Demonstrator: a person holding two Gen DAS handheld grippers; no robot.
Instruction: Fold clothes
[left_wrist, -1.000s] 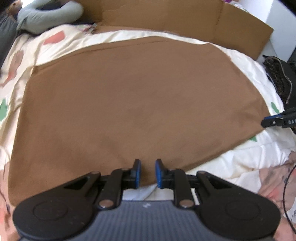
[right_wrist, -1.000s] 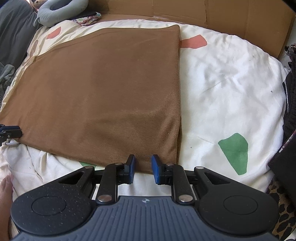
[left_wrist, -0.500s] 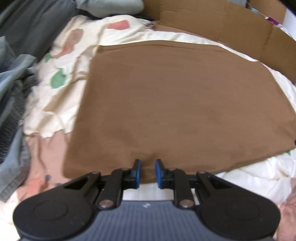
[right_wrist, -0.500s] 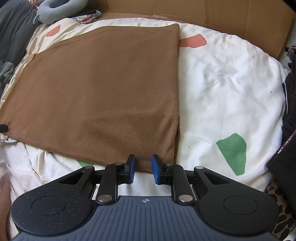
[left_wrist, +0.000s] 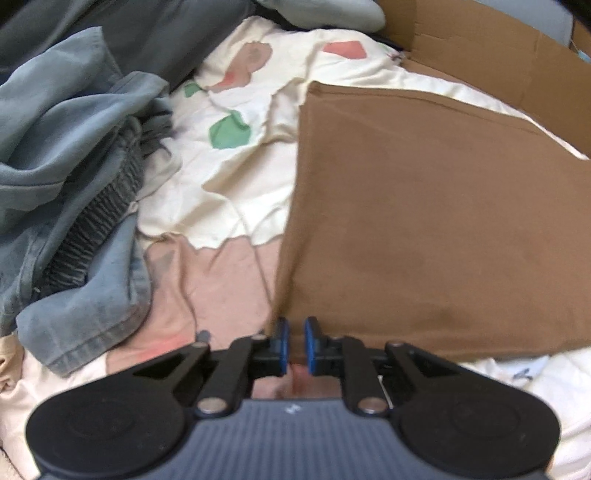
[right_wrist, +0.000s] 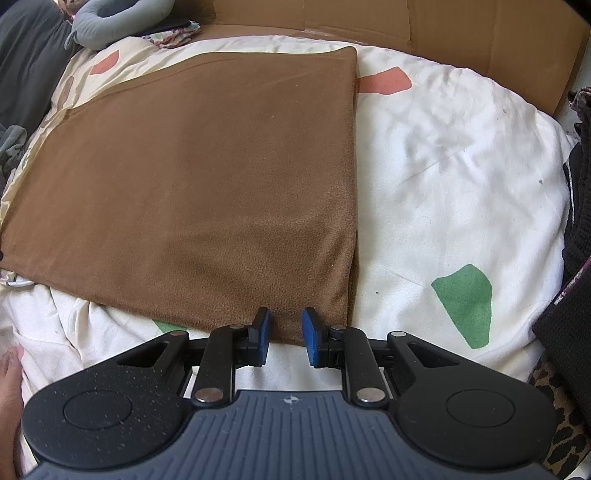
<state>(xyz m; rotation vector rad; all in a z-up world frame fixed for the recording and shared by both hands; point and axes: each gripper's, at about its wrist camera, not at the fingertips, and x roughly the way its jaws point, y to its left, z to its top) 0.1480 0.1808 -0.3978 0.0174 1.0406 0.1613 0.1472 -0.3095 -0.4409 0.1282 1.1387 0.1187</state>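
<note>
A: What was nearest in the left wrist view?

B: The left claw (left_wrist: 294, 345). Its blue pads were closing, with a narrow gap between them. They stood at the near left corner of the brown cloth (left_wrist: 424, 229); whether fabric lay between the pads could not be determined.

A: And the right claw?

B: The right claw (right_wrist: 286, 334) had its pads apart. They sat at the near edge of the brown cloth (right_wrist: 207, 192), close to its near right corner. No pad pressed on the fabric. A hand (right_wrist: 9, 384) showed at the lower left edge of that view.

A: Where did the cloth lie?

B: Flat on the bed sheet (right_wrist: 450, 177), a white sheet with green and red patches. The cloth covered the left half of the sheet in the right wrist view.

A: What lay beyond it?

B: A heap of blue-grey clothes (left_wrist: 70, 177) lay to the left of the cloth, apart from it. A cardboard panel (right_wrist: 424, 33) stood along the far side of the bed. A grey pillow (right_wrist: 110, 18) lay at the far left corner.
</note>
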